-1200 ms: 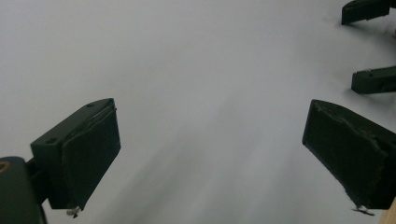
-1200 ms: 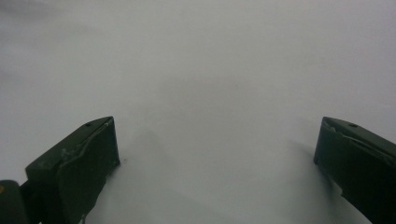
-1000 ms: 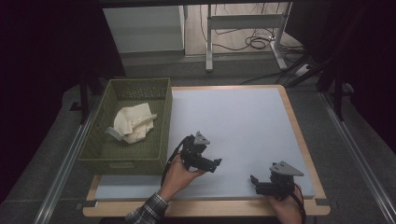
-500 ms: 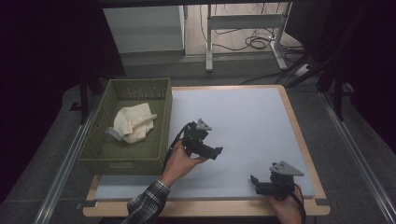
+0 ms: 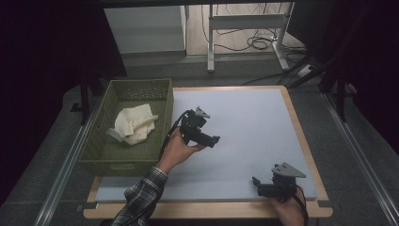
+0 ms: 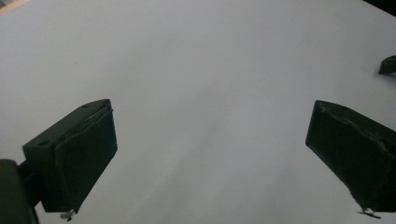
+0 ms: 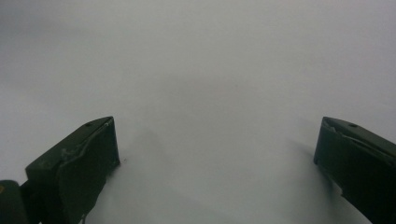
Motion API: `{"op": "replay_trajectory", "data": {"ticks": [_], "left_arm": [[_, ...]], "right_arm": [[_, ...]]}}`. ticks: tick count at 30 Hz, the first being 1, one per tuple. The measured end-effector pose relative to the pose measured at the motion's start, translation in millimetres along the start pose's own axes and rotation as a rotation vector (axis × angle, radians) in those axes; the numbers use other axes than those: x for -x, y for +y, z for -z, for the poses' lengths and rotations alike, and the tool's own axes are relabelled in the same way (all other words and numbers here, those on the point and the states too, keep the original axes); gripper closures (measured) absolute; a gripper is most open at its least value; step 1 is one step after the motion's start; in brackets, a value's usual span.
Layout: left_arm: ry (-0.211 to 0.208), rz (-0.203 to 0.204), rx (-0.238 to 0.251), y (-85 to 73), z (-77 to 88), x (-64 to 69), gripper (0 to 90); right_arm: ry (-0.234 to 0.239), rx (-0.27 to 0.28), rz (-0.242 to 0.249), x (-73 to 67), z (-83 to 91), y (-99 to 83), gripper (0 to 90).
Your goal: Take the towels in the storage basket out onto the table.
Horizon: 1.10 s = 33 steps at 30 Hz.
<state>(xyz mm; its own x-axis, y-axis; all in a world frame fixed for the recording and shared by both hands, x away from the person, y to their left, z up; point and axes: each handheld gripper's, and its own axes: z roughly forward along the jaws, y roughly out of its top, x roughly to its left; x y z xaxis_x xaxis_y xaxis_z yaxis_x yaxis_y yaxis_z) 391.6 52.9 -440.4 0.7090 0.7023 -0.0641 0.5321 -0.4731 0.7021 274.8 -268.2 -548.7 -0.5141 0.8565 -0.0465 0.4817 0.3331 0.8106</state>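
Table: pale blue mat in a wooden frame; the basket is the landmark for every place below.
Basket: green plastic mesh, standing at the mat's left edge, upright, 1 item inside.
Cloth: cream, crumpled, lying in the basket's middle, slightly toward its far half; a greyish tab pokes out on the side away from the mat. Nothing grips it.
Left gripper: held above the mat just right of the basket's right wall, jaws pointing away from the basket. In the left gripper view its 2 jaws stand wide apart with bare mat between them.
Right gripper: well apart from the basket, at the mat's near right edge, low over the mat, pointing toward the basket's side. In the right gripper view its 2 jaws are also spread, nothing between.
Step in hand (judgement): likely the reach for the cloth; neither gripper has turned toward it yet.
Doing it well (judgement): swing the left gripper round toward the basket, come in over the wall from above, keep the jaws spread until they straddle a raised fold, then close on several layers rather than 1 loose edge.
Risk (judgement): the cable may snag on the basket rim; a shallow pinch may slip.
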Motion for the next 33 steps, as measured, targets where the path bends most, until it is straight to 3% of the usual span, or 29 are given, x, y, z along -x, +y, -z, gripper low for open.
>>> {"op": "replay_trajectory", "data": {"ticks": [12,33], "left_arm": [[0.071,0.021,-0.014,10.0,20.0,-29.7,2.6],[0.225,0.154,-0.005,-13.6,88.2,-118.6,3.7]], "right_arm": [[0.001,0.000,-0.001,0.0,0.1,0.0,0.0],[0.001,0.000,-0.001,0.0,0.0,0.0,0.0]]}}
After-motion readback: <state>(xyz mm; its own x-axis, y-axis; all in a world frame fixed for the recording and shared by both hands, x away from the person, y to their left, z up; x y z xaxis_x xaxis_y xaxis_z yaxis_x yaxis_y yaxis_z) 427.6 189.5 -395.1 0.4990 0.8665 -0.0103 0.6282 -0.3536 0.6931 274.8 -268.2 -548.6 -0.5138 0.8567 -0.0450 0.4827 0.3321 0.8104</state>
